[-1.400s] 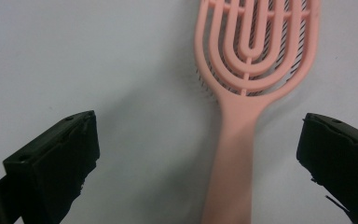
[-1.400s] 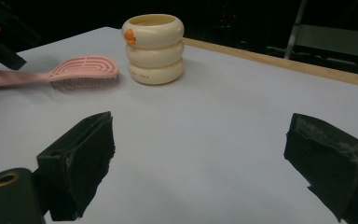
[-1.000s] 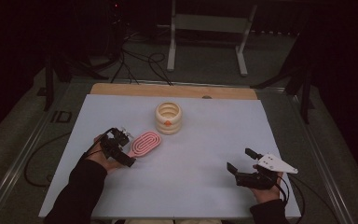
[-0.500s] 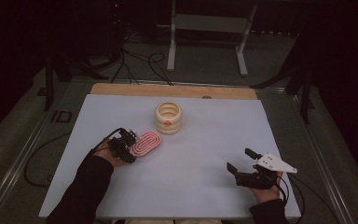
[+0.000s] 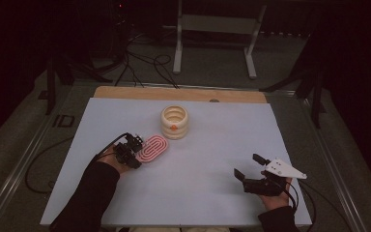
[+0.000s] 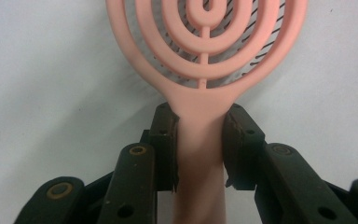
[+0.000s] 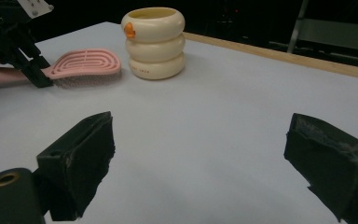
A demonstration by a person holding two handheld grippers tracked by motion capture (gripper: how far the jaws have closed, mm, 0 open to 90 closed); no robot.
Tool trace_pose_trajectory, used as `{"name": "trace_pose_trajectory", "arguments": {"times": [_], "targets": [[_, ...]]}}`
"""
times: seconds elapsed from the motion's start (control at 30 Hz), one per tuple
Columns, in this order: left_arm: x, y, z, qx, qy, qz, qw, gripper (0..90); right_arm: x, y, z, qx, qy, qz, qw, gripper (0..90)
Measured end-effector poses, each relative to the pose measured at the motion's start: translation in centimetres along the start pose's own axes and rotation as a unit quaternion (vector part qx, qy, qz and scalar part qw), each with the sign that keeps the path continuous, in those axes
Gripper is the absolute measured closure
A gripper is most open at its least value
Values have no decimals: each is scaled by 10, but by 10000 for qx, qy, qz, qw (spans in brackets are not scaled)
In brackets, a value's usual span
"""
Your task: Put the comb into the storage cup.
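Pink brush (image 6: 204,56) lies left of the surface's (image 5: 212,193) centre, the left hand-held gripper (image 6: 200,144) just closing onto its handle. Right hand-held gripper (image 5: 251,170) waits wide apart near the front-right corner. Squeeze squarely on the neck before lifting.

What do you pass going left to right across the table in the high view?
Left tongs → pink brush → cream holder → right tongs
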State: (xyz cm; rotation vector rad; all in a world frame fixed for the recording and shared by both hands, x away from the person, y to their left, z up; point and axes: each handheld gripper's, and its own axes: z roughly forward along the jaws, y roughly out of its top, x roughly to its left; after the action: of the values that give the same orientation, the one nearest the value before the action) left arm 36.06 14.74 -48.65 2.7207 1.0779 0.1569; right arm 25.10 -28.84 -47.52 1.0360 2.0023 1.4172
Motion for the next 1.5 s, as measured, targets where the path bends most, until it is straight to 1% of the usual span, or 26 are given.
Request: {"name": "trace_pose_trajectory", "arguments": {"times": [0.27,0.33,0.37,0.4,0.43,0.47,0.57,0.63,0.7,0.73,0.77,0.8,0.83,0.93,0.97,1.0,1.03,1.1,1.17,1.2,1.3,1.37,1.4,1.43,1.47,1.5], "targets": [[-5,-5,-6,-200,30,11,9998,702,-1,-1,1,8,27,49,10000,83],[-6,-9,-11,-405,97,-58,9991,703,-1,0,1,5,43,81,10000,83],[-6,-9,-11,-405,97,-58,9991,704,-1,0,1,5,43,81,10000,83],[-6,-11,-15,-538,163,-129,9983,704,-1,-1,1,22,45,76,10000,83],[-6,-11,-15,-538,163,-129,9983,704,-1,-1,1,22,45,76,10000,83],[-6,-14,-21,-711,208,-153,9971,704,-1,0,2,32,53,84,9999,83],[-6,-17,-29,-943,261,-171,9951,705,0,-1,4,88,52,100,9999,83],[-6,-19,-34,-1095,248,-160,9935,705,-1,0,6,96,73,166,9998,83],[-6,-19,-34,-1095,248,-160,9935,705,-1,0,6,105,104,193,9997,83],[-7,-20,-39,-1239,241,-179,9918,705,-3,1,8,118,108,251,9996,83],[-7,-20,-41,-1298,246,-158,9911,705,-3,1,8,118,108,251,9996,83],[-7,-19,-43,-1349,287,-147,9903,705,-3,2,8,108,111,265,9995,83],[-7,-19,-43,-1349,287,-147,9903,705,-3,2,8,108,111,265,9995,83],[-9,-17,-49,-1548,299,-148,9874,705,-7,10,8,52,149,291,9995,83],[-9,-17,-49,-1548,299,-148,9874,705,-7,10,8,52,149,291,9995,83],[-11,-15,-52,-1657,356,-144,9854,705,-7,11,8,54,144,278,9995,83],[-11,-15,-52,-1657,356,-144,9854,705,-7,11,8,54,144,278,9995,83],[-13,-13,-55,-1774,391,-130,9833,706,-9,17,12,107,228,330,9991,83],[-15,-11,-58,-1857,375,-107,9818,706,-9,21,15,162,214,234,9994,83],[-15,-11,-58,-1857,375,-107,9818,705,-9,21,15,162,214,234,9994,83],[-19,-5,-61,-1968,388,-49,9797,706,-7,35,23,286,179,99,9994,83],[-19,-5,-61,-1968,388,-49,9797,705,-7,37,24,298,193,87,9993,83],[-21,1,-62,-2041,377,-10,9782,705,-7,37,24,298,193,87,9993,83],[-21,1,-62,-2041,377,-10,9782,705,-7,37,24,298,193,87,9993,83],[-21,1,-62,-2041,377,-10,9782,705,-5,45,31,356,257,43,9990,83],[-25,7,-64,-2190,389,77,9749,705,-5,45,31,356,257,43,9990,82]]}}
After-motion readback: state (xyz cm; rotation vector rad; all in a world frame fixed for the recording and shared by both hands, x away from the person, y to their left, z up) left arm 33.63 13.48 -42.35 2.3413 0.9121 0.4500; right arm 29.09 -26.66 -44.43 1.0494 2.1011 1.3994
